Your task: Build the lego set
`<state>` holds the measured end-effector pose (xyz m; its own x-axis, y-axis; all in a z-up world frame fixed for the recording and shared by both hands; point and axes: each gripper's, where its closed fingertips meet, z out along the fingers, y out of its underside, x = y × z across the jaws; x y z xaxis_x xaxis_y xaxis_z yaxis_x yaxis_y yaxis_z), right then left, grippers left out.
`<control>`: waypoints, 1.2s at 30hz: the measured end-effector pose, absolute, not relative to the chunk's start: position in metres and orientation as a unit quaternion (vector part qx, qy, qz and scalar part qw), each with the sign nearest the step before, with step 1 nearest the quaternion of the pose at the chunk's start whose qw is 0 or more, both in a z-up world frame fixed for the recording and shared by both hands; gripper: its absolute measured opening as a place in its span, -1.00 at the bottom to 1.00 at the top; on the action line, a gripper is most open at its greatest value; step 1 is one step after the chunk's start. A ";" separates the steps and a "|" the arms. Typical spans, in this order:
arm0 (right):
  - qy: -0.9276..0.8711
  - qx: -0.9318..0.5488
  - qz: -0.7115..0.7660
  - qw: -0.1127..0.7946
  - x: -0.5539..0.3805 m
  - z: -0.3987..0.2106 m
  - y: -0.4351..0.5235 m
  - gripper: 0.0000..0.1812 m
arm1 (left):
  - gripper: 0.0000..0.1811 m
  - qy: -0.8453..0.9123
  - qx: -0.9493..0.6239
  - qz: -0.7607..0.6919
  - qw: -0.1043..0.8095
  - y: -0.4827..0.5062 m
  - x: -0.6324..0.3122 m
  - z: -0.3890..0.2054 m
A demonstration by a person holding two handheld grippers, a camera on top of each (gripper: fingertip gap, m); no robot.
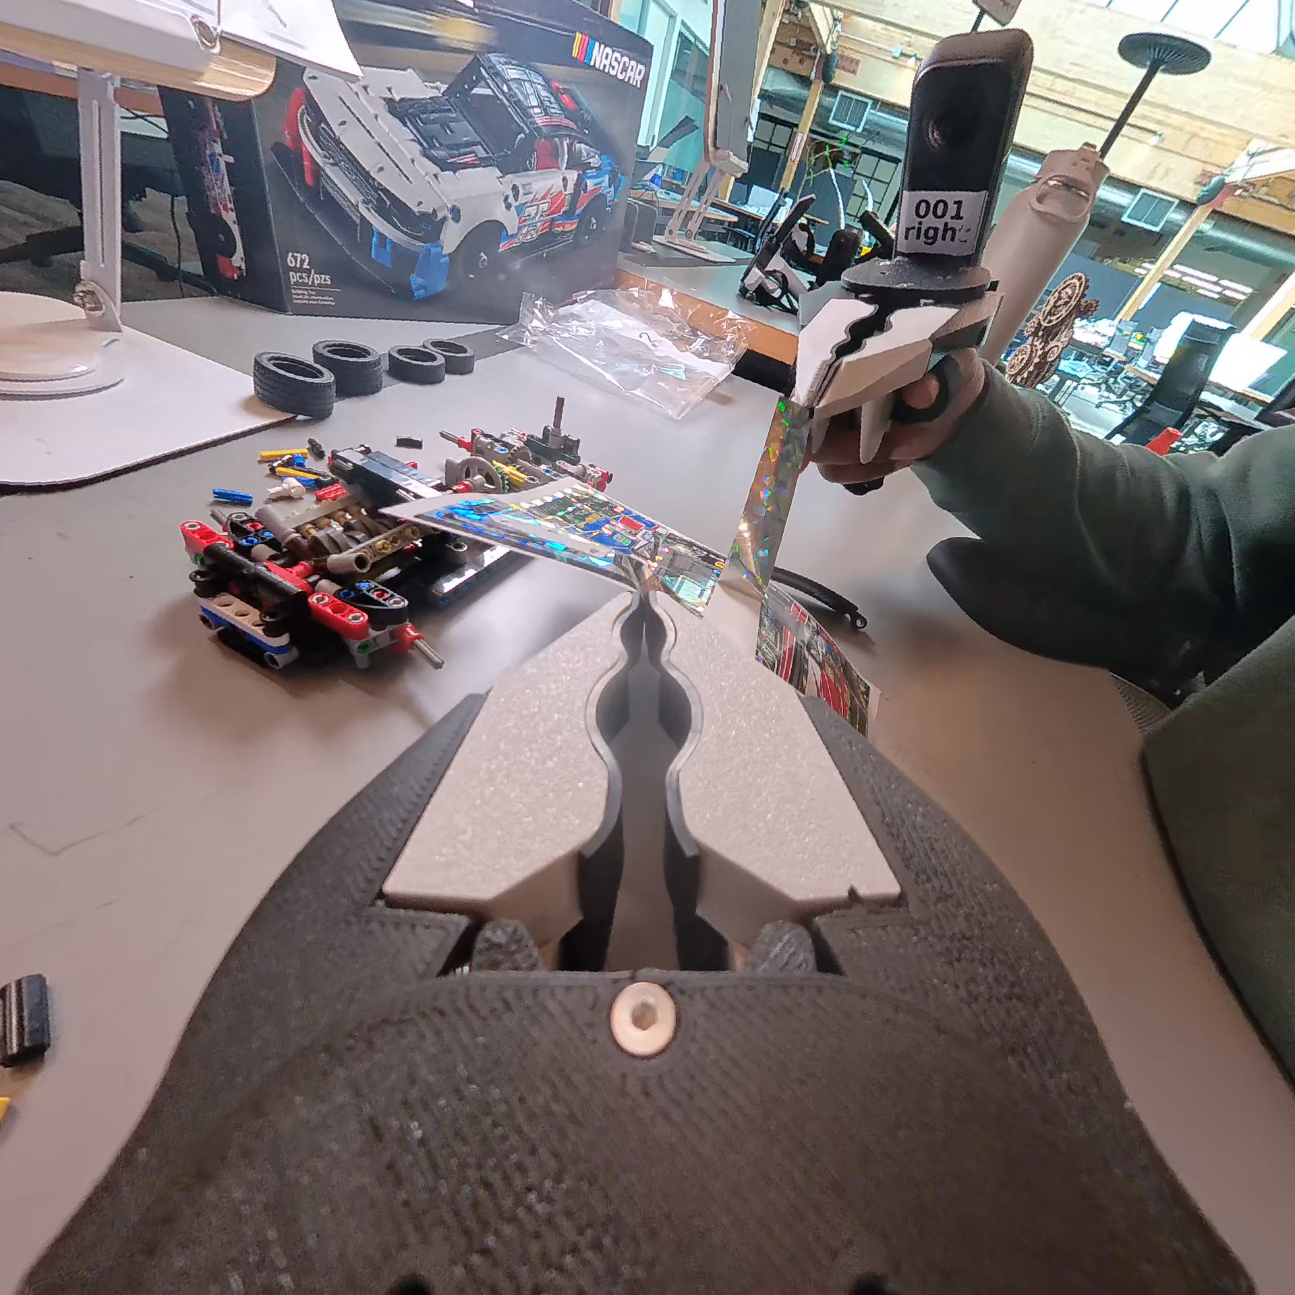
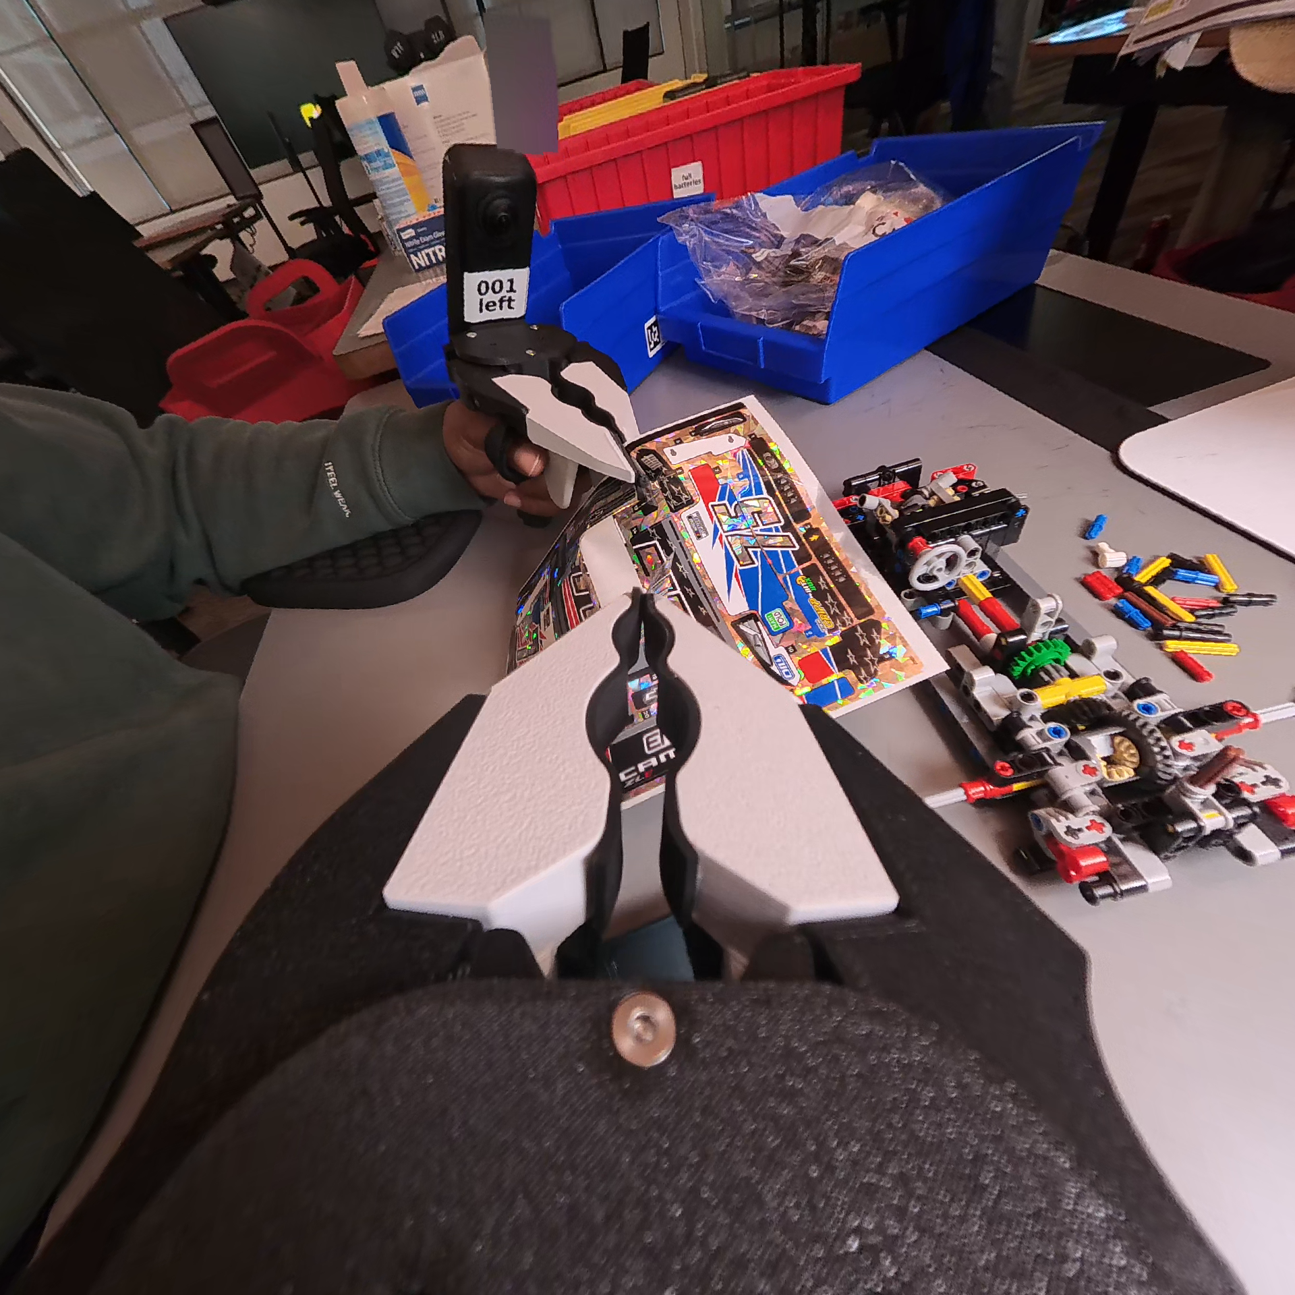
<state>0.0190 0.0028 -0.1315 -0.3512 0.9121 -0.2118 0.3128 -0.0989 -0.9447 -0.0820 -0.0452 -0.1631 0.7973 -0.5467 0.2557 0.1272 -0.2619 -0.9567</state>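
Observation:
A shiny holographic sticker sheet (image 2: 771, 560) is held in the air above the grey table, bent between both grippers. My left gripper (image 1: 643, 595) is shut on one edge of it; it also shows in the right wrist view (image 2: 631, 473). My right gripper (image 2: 641, 599) is shut on the sheet's other part, which hangs as a strip (image 1: 771, 490) below it in the left wrist view (image 1: 799, 403). The part-built Lego car chassis (image 1: 315, 560) lies on the table (image 2: 1051, 687). Loose coloured pins (image 2: 1170, 603) lie beside it.
Several black tyres (image 1: 350, 364), the set's box (image 1: 455, 175) and a clear plastic bag (image 1: 631, 350) are at the back. Blue bins (image 2: 876, 280) and a red bin (image 2: 701, 140) stand behind the sheet. A white mat (image 2: 1226, 455) lies at the table edge. My right fingertips sit around 12 cm from my left ones.

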 end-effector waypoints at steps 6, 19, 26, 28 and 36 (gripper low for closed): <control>-0.604 -0.499 0.556 0.278 0.019 -0.127 0.004 -1.00 | -1.00 0.142 -0.743 -0.284 0.589 -0.045 -0.082 -0.165; -0.579 -0.493 0.573 0.306 0.020 -0.114 0.013 -1.00 | -1.00 0.140 -0.745 -0.283 0.587 -0.045 -0.084 -0.166; -0.543 -0.493 0.587 0.342 0.021 -0.099 0.027 -1.00 | -1.00 0.157 -0.715 -0.299 0.612 -0.051 -0.079 -0.151; -0.529 -0.486 0.599 0.355 0.024 -0.091 0.031 -1.00 | -1.00 0.165 -0.699 -0.306 0.624 -0.054 -0.077 -0.143; -0.484 -0.442 0.650 0.384 0.041 -0.061 0.039 -1.00 | -1.00 0.183 -0.665 -0.326 0.647 -0.062 -0.071 -0.129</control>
